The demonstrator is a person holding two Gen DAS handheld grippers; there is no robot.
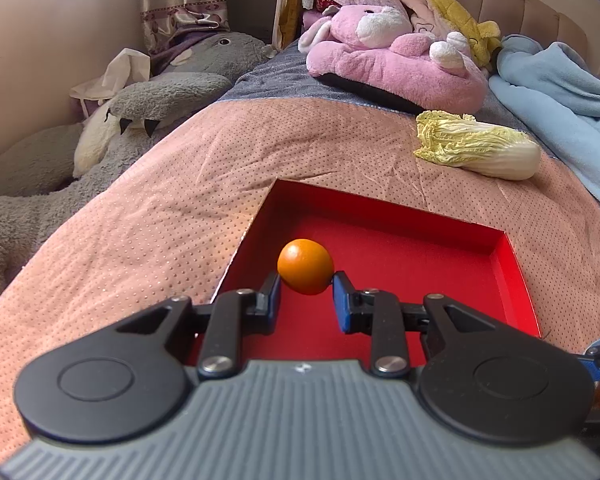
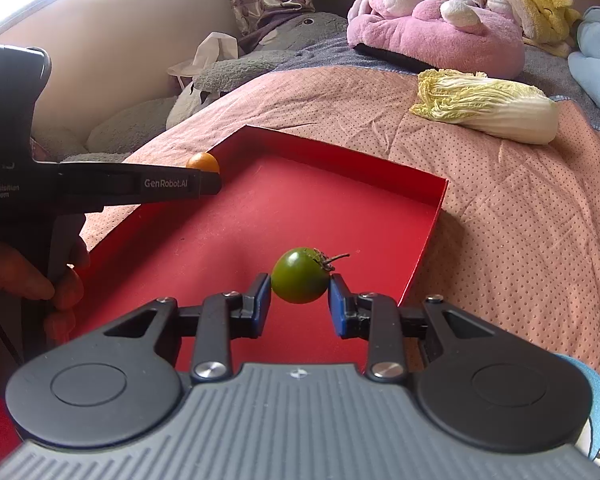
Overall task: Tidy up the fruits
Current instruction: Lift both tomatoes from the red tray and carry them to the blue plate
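My left gripper [image 1: 306, 286] is shut on a small orange fruit [image 1: 305, 266] and holds it over the left part of the red tray [image 1: 420, 256]. In the right wrist view the left gripper [image 2: 210, 180] reaches in from the left with the orange fruit [image 2: 202, 161] at its tip, above the tray's far left corner. My right gripper [image 2: 300, 286] is shut on a green tomato [image 2: 299, 275] with a dry stem, held over the near part of the red tray [image 2: 300, 208]. The tray floor is bare.
The tray lies on a pink dotted quilt [image 1: 160, 200] on a bed. A napa cabbage [image 1: 480, 146] lies beyond the tray to the right. A pink plush [image 1: 392, 56], a grey plush [image 1: 172, 92] and a blue blanket [image 1: 556, 80] lie farther back.
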